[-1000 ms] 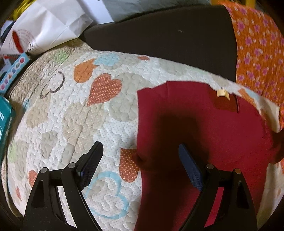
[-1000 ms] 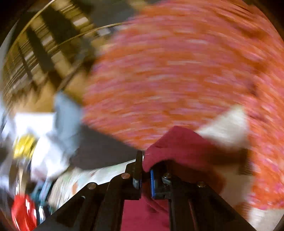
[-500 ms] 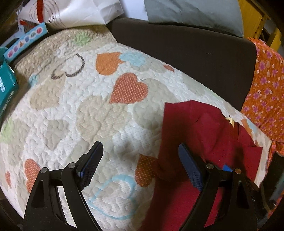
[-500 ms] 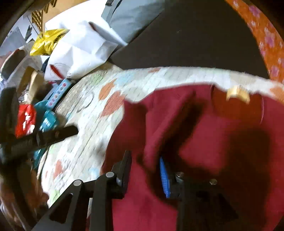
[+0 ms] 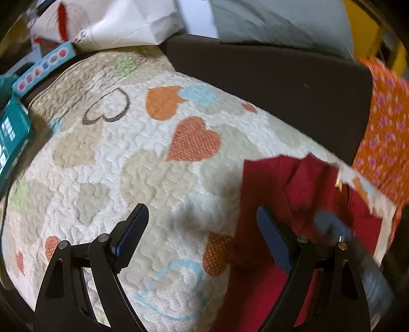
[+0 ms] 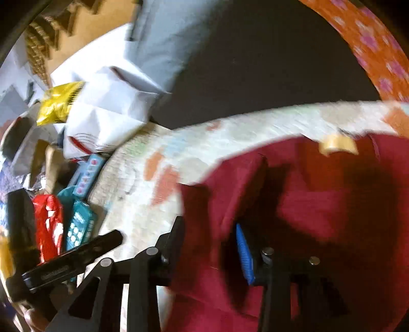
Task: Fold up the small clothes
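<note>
A small dark red garment [image 5: 286, 194] lies on a heart-patterned quilt [image 5: 143, 163], with one side folded over toward its middle. It fills the right wrist view [image 6: 319, 204], a tan neck label [image 6: 337, 144] at its top. My left gripper [image 5: 202, 235] is open and empty above the quilt, just left of the garment's edge. My right gripper [image 6: 212, 245] is open over the folded flap, the red cloth lying loose between its fingers. It also shows blurred in the left wrist view [image 5: 332, 229].
A dark sofa back [image 5: 268, 81] runs behind the quilt. An orange flowered cloth [image 5: 383, 122] hangs at the right. A white bag [image 6: 107, 112], teal boxes [image 5: 12, 138] and a red packet [image 6: 48, 224] are piled at the left. A grey pillow [image 5: 276, 23] lies behind.
My right gripper carried the garment's side over toward the middle, then opened and let it go. My left gripper has drifted left off the garment and stayed open.
</note>
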`<state>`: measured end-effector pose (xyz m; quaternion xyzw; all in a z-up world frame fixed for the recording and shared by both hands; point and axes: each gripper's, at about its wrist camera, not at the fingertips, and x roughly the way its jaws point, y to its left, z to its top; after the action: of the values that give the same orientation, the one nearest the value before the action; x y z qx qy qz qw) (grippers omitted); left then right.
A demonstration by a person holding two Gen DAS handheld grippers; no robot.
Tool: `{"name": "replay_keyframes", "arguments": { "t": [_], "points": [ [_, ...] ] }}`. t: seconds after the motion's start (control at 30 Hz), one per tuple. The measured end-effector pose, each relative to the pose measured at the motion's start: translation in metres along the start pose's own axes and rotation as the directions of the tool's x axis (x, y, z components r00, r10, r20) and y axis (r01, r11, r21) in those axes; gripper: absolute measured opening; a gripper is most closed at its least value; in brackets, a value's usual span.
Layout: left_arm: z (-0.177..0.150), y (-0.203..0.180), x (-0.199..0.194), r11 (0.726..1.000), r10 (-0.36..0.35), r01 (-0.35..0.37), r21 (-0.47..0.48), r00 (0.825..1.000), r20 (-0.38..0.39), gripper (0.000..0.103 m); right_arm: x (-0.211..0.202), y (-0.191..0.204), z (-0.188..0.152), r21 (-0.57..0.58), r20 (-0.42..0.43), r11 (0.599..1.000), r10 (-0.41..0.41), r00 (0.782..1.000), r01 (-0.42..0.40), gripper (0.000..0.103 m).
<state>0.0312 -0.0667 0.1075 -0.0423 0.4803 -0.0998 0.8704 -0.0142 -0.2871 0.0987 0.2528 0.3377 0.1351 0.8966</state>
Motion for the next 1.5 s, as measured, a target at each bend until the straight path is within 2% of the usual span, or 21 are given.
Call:
{"name": "replay_keyframes", "arguments": {
  "t": [0.07, 0.1, 0.17, 0.3, 0.37, 0.43, 0.57, 0.6, 0.7, 0.77, 0.83, 0.93, 1.07, 1.1, 1.17, 1.27, 1.3, 1.33, 1.37, 1.47, 1.5],
  "points": [
    [0.003, 0.01, -0.002, 0.999, -0.006, 0.007, -0.046, 1.0, 0.008, 0.087, 0.004, 0.024, -0.013, -0.103, -0.035, 0.994, 0.026, 0.999, -0.03, 0.038],
    [0.004, 0.012, -0.002, 0.998, -0.009, 0.01, -0.061, 1.0, 0.008, 0.087, 0.012, 0.032, -0.022, -0.137, -0.111, 0.99, 0.016, 0.994, -0.031, 0.038],
    [0.002, 0.014, -0.001, 0.997, -0.025, 0.024, -0.067, 1.0, -0.007, 0.087, 0.016, 0.028, -0.034, -0.125, -0.177, 0.992, -0.023, 0.984, 0.001, 0.038],
    [-0.002, 0.004, 0.001, 0.999, -0.043, 0.043, -0.034, 0.999, -0.022, 0.087, -0.044, -0.013, -0.044, 0.015, -0.07, 0.999, -0.033, 0.997, 0.034, 0.038],
    [-0.005, -0.006, 0.009, 0.999, -0.041, 0.041, 0.002, 0.998, -0.043, 0.087, -0.092, -0.038, -0.047, 0.035, 0.012, 0.991, -0.131, 0.991, 0.131, 0.038],
    [-0.011, -0.016, 0.019, 0.999, -0.022, 0.024, 0.033, 0.998, -0.067, 0.087, -0.135, -0.062, -0.046, 0.048, 0.077, 0.956, -0.291, 0.954, 0.288, 0.04],
    [-0.022, -0.039, 0.04, 0.992, 0.042, -0.031, 0.121, 0.995, -0.093, 0.087, -0.187, -0.131, -0.041, 0.215, 0.082, 0.815, -0.563, 0.822, 0.538, 0.051],
    [-0.026, -0.046, 0.045, 0.987, 0.062, -0.047, 0.152, 0.994, -0.096, 0.087, -0.187, -0.15, -0.039, 0.261, 0.045, 0.802, -0.566, 0.823, 0.538, 0.051],
    [-0.034, -0.056, 0.051, 0.978, 0.079, -0.06, 0.198, 0.993, -0.091, 0.087, -0.164, -0.187, -0.036, 0.342, -0.051, 0.835, -0.442, 0.896, 0.431, 0.051],
    [-0.038, -0.061, 0.052, 0.972, 0.09, -0.071, 0.226, 0.993, -0.077, 0.087, -0.152, -0.199, -0.032, 0.37, -0.078, 0.829, -0.422, 0.903, 0.419, 0.048],
    [-0.041, -0.064, 0.051, 0.967, 0.083, -0.063, 0.247, 0.994, -0.072, 0.087, -0.149, -0.194, -0.024, 0.313, -0.055, 0.841, -0.447, 0.893, 0.44, 0.018],
    [-0.043, -0.07, 0.051, 0.967, 0.036, -0.011, 0.256, 0.995, -0.093, 0.087, -0.16, -0.181, -0.008, 0.173, -0.004, 0.821, -0.552, 0.834, 0.545, 0.01],
    [-0.05, -0.083, 0.054, 0.95, 0.047, -0.012, 0.313, 0.994, -0.102, 0.087, -0.16, -0.212, 0.0, 0.153, -0.027, 0.68, -0.723, 0.69, 0.717, 0.003],
    [-0.051, -0.084, 0.054, 0.947, 0.051, -0.017, 0.321, 0.994, -0.098, 0.087, -0.157, -0.216, -0.002, 0.17, -0.039, 0.693, -0.706, 0.707, 0.701, 0.003],
    [-0.05, -0.082, 0.052, 0.948, 0.049, -0.018, 0.317, 0.995, -0.091, 0.087, -0.175, -0.216, -0.012, 0.26, -0.016, 0.763, -0.61, 0.792, 0.592, 0.003],
    [-0.046, -0.077, 0.05, 0.958, 0.051, -0.023, 0.284, 0.995, -0.09, 0.087, -0.204, -0.199, -0.025, 0.282, 0.033, 0.822, -0.524, 0.851, 0.495, 0.006],
    [-0.046, -0.076, 0.05, 0.96, 0.051, -0.024, 0.278, 0.995, -0.091, 0.087, -0.209, -0.193, -0.03, 0.279, 0.031, 0.833, -0.505, 0.862, 0.478, 0.018],
    [-0.045, -0.076, 0.049, 0.961, 0.053, -0.026, 0.274, 0.995, -0.09, 0.087, -0.21, -0.186, -0.036, 0.283, 0.021, 0.839, -0.49, 0.872, 0.464, 0.043],
    [-0.044, -0.076, 0.048, 0.961, 0.056, -0.03, 0.275, 0.995, -0.086, 0.087, -0.208, -0.184, -0.042, 0.293, 0.006, 0.846, -0.469, 0.883, 0.447, 0.052],
    [-0.044, -0.075, 0.042, 0.959, 0.059, -0.036, 0.281, 0.996, -0.073, 0.087, -0.178, -0.181, -0.051, 0.274, -0.065, 0.866, -0.418, 0.906, 0.419, 0.053],
    [-0.044, -0.075, 0.039, 0.959, 0.056, -0.034, 0.281, 0.996, -0.068, 0.087, -0.169, -0.18, -0.055, 0.246, -0.092, 0.859, -0.441, 0.893, 0.45, 0.037]
  ]
}}
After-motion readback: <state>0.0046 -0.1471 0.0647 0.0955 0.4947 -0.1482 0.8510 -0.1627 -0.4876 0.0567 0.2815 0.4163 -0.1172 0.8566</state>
